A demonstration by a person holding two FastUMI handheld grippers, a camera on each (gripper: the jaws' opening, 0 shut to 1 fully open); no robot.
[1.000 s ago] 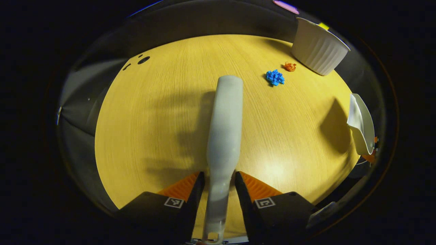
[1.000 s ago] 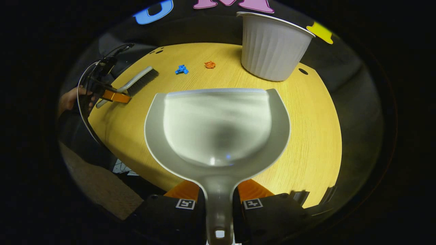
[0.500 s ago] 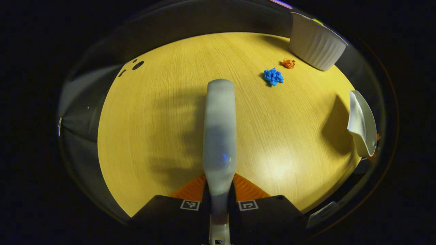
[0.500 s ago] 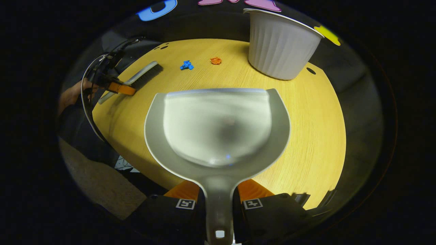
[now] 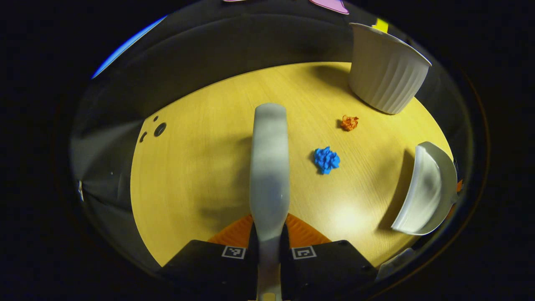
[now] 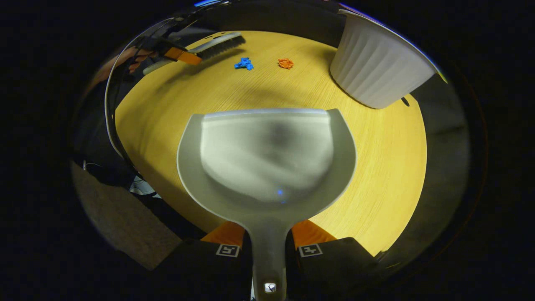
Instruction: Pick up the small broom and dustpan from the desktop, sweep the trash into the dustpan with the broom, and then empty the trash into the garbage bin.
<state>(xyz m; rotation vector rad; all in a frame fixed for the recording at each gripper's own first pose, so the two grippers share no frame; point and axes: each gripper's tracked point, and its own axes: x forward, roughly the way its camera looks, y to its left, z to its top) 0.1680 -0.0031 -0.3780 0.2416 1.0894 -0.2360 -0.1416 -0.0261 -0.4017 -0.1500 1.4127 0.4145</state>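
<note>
The left gripper point(image 5: 269, 234) is clenched on the handle of the small broom point(image 5: 269, 159), which it has now lifted off the desktop point(image 5: 200, 175); a second ago its fingers were still apart around it. The right gripper point(image 6: 268, 242) is keeping its grasp on the dustpan point(image 6: 267, 159) above the table. The blue scrap point(image 5: 326, 159) and orange scrap point(image 5: 349, 122) are lying closer now, near the white garbage bin point(image 5: 386, 79). Both tools are in hand, so sweeping is probably coming next.

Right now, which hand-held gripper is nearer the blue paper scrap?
Left. The left hand-held gripper holds the broom just beside the blue paper scrap; the right hand-held gripper, holding the dustpan, is farther back.
</note>
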